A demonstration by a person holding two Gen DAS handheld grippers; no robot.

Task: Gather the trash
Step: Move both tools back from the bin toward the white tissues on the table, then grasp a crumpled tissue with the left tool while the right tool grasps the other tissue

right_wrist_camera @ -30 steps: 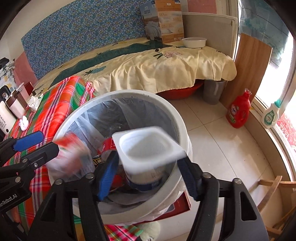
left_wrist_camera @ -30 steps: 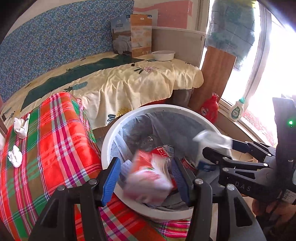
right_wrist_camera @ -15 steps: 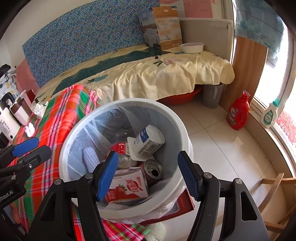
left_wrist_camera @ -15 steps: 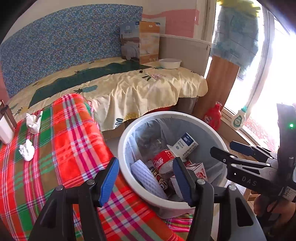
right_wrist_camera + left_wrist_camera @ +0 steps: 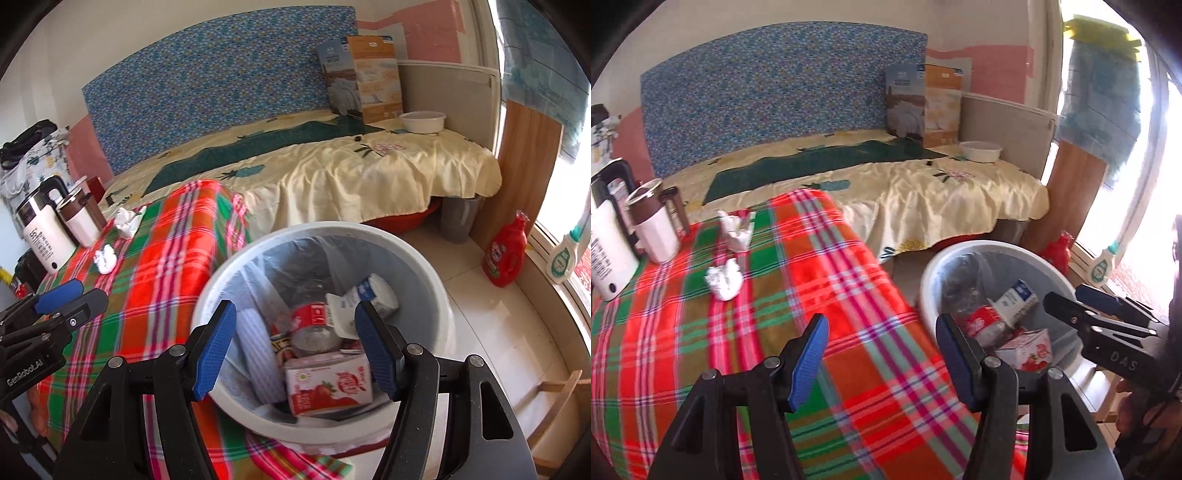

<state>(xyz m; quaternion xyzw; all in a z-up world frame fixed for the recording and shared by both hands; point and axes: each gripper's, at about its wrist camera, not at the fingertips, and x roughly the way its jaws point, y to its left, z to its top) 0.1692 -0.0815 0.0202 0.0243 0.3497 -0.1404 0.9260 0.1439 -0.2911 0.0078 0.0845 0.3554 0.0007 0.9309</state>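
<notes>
Left gripper [image 5: 881, 356]: jaws standing apart, nothing between the blue pads; lower centre of the left wrist view, over the plaid cloth
Right gripper [image 5: 295, 345]: jaws wide apart and empty; lower centre of the right wrist view, above the bin mouth
Trash bin [image 5: 236, 258]: white, round, lined with a clear bag; centre of the right wrist view, right-centre of the left wrist view, standing beside the cloth's edge
Strawberry carton [image 5: 328, 382]: in the bin at its near side, lying flat, long axis running left to right across the frame
Yogurt cup [image 5: 364, 299]: in the bin, tipped on its side, long axis slanting from upper right down to lower left, with the peeled lid end at lower left
Red can [image 5: 314, 325]: in the bin between cup and carton; its heading is hard to make out
White ribbed piece [image 5: 258, 354]: in the bin at left, long axis near vertical in frame
Crumpled tissues: one [image 5: 724, 281] and one [image 5: 737, 230] on the plaid cloth [image 5: 820, 258], upper left; no clear long axis
Hidden or unclear: bin's lower contents are covered by the top layer; the bin's near rim is cut by the gripper fingers; the left wrist view is motion-blurred along the cloth
</notes>
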